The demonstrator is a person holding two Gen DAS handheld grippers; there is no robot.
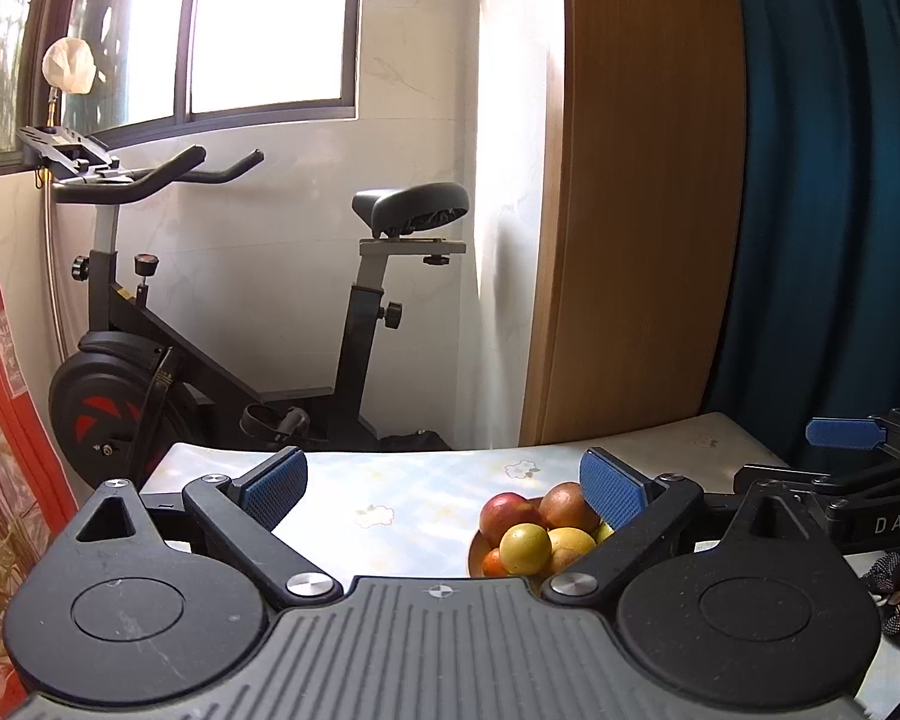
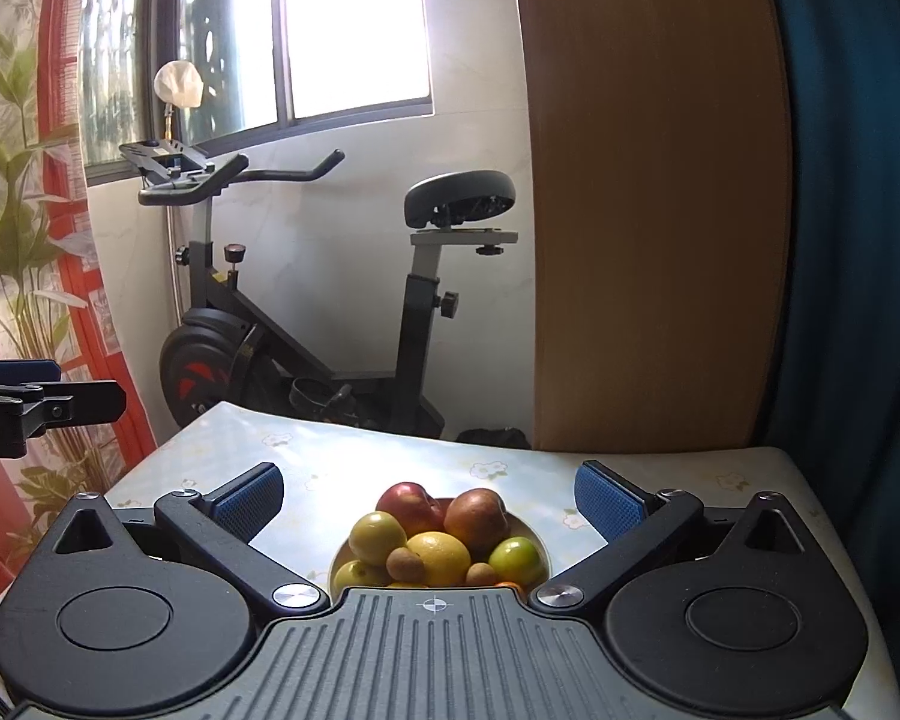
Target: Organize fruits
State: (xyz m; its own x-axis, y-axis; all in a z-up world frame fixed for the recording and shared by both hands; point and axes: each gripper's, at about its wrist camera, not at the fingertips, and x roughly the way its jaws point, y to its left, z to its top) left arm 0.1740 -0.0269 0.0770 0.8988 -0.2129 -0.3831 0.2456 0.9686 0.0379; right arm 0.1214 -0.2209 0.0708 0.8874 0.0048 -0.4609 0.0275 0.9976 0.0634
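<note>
I am holding both tools above the near side of the pale worktop [image 2: 390, 450] with its small flower print, and neither is carrying anything. My left hand-held gripper [image 1: 444, 489] is standing wide, blue ribbed pads far apart with only bare worktop between them. My right hand-held gripper [image 2: 429, 501] is standing wide too, and in its view the shallow round yellowish bowl [image 2: 540, 546] is lying straight ahead between the two fingers, lower down and untouched.

The fruits are sitting heaped in that bowl, which I judge is where they are meant to end up: a red apple [image 2: 410, 507] and a russet-red apple [image 2: 477, 516] at the far side, a yellow citrus [image 2: 439, 558] in the middle, yellow-green round fruits [image 2: 378, 537] to left and right, and two small brown fruits [image 2: 405, 564] near me. An orange one [image 1: 493, 564] is peeking out at the near left rim in the left view. The pile is rounded, so anything added on top could roll off.

The bowl is resting near my edge of the worktop, right of centre. Open surface is lying to its left and beyond it up to the far edge. Past that edge a black exercise bike [image 2: 306, 312] is standing on the floor, with a wooden panel [image 2: 654, 192] and a dark blue curtain [image 2: 858, 240] to the right, so a fruit rolling off the far side would be dropping out of reach.
</note>
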